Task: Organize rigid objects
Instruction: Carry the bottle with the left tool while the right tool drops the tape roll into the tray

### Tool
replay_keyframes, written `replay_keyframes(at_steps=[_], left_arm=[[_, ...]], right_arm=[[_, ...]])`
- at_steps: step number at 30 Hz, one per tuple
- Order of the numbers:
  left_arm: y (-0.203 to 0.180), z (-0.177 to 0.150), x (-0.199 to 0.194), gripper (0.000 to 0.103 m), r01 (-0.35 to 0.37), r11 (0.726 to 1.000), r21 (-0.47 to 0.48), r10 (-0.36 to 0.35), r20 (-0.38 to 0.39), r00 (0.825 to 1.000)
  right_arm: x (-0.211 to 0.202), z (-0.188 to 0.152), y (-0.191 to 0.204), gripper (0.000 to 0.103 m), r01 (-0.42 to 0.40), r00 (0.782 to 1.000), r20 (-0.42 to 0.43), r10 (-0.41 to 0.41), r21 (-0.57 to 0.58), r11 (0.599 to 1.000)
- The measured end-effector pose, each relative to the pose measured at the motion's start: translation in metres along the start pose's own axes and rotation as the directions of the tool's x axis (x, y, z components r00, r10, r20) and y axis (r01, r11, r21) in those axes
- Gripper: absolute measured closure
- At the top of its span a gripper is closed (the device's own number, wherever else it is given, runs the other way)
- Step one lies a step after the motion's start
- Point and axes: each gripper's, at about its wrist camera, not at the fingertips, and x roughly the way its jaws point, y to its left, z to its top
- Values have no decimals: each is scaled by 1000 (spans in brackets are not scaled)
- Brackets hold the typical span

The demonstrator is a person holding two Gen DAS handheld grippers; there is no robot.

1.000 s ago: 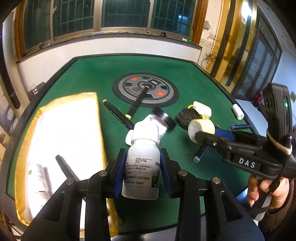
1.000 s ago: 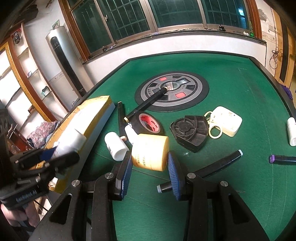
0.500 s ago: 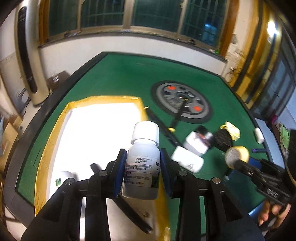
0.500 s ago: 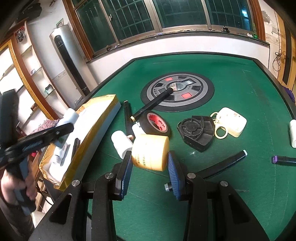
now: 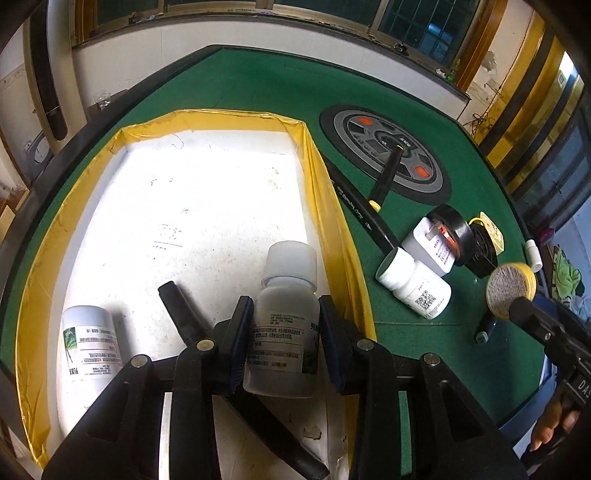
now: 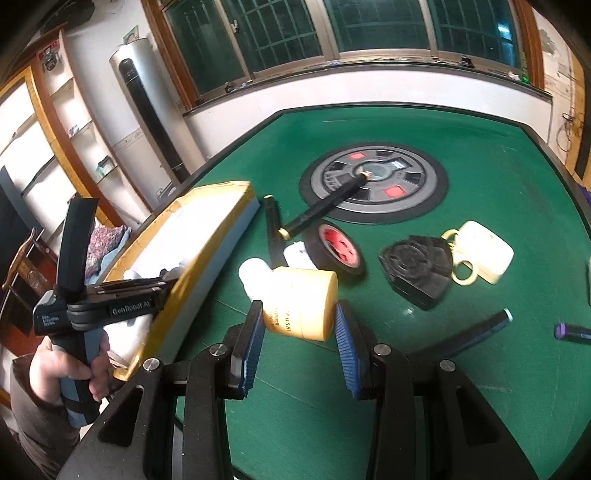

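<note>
- Left tongs (image 5: 283, 325) clamped on white bottle (image 5: 286, 321), over tray (image 5: 332, 206) at tabletop's left edge.
- Right tongs (image 6: 299, 332) gripping yellow jar (image 6: 301, 302) above tabletop (image 6: 498, 155).

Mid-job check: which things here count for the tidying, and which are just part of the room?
Job:
white bottle in left tool
yellow jar in right tool
box
black tape roll
small white bottle

Room:
table's round centre panel
shelves
windows

Dark barred windows (image 6: 373, 33) behind table – tall white-and-black standing unit (image 6: 142, 107) beside wooden shelves (image 6: 55, 122).
</note>
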Motion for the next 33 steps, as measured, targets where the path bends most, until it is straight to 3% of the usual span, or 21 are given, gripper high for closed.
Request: replay_keyframes(at_steps=[5,16,26,33], left_arm=[[3,-4,3,69,19,1000,7,-19,-37,999],[13,-19,-10,69,33,998,52,-33,-17,999],[16,-24,-13,69,31,999,45,-31,-3,1000],[16,-24,-14,69,34,999,42,-34,1,999]], right_arm=[[13,20,20,69,-103,994,-25,102,-41,994],[60,54,74,69,-273,960,-101,260,-150,950],[119,69,115,69,-293,953,-173,250,-314,903],[141,66,126,69,-250,964,-192,186,-402,881]])
